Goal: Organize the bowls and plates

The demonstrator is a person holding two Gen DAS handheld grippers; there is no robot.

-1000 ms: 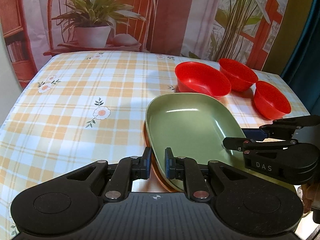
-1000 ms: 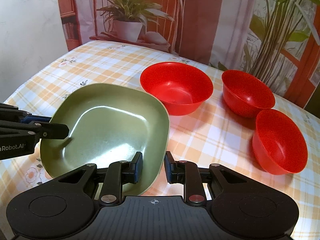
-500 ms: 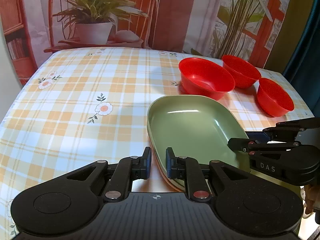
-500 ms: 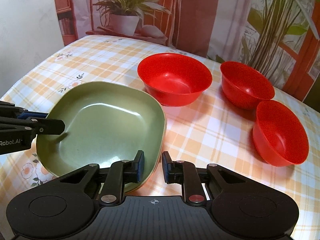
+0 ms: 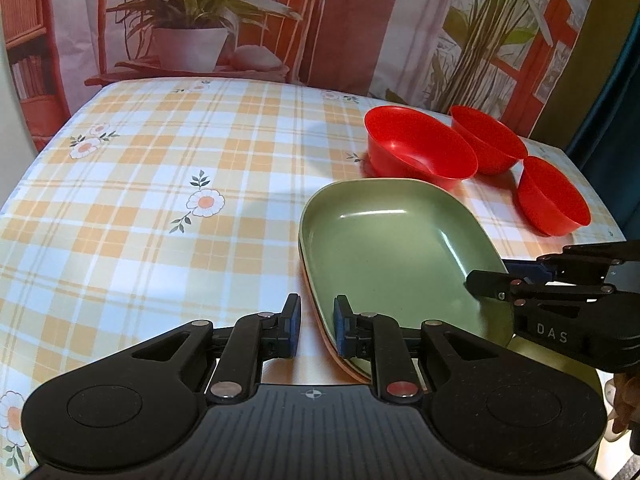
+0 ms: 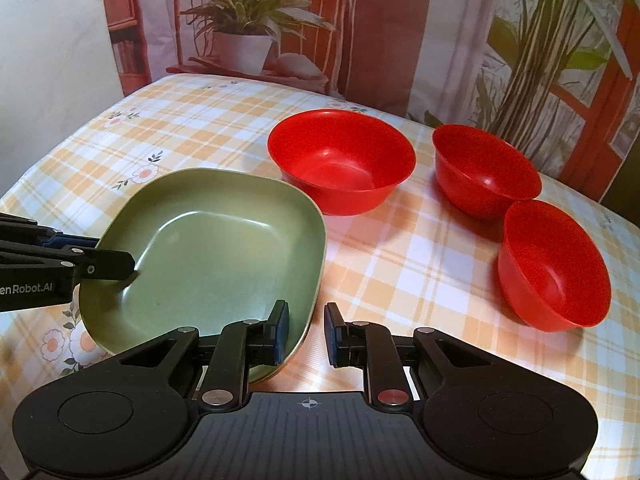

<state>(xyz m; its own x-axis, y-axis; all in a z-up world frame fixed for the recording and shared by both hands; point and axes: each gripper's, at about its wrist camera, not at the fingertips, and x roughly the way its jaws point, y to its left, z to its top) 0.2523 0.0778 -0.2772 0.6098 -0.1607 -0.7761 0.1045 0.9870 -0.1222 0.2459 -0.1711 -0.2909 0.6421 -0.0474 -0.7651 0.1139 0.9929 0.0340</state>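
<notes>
Green, glossy rounded-square plate (image 5: pixel 384 248): its rim sits loose between your left gripper's (image 5: pixel 317 330) jaws, which have just been opening (cloth shows beside it). Your right gripper (image 6: pixel 304 334) straddles the other rim, unclamped. The plate rests on an orange plate (image 5: pixel 327 347) near the checked tablecloth's (image 5: pixel 160 200) front edge. Three red bowls (image 6: pixel 342 168) stand toward its far right corner.

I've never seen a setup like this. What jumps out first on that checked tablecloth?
Three bright red bowls stand in a loose cluster at the far right of the table. In front of them, to the left, lies a green plate on top of an orange one, whose edge just peeks out beneath. The left gripper and the right gripper each straddle the plates' rim on opposite sides.
</notes>
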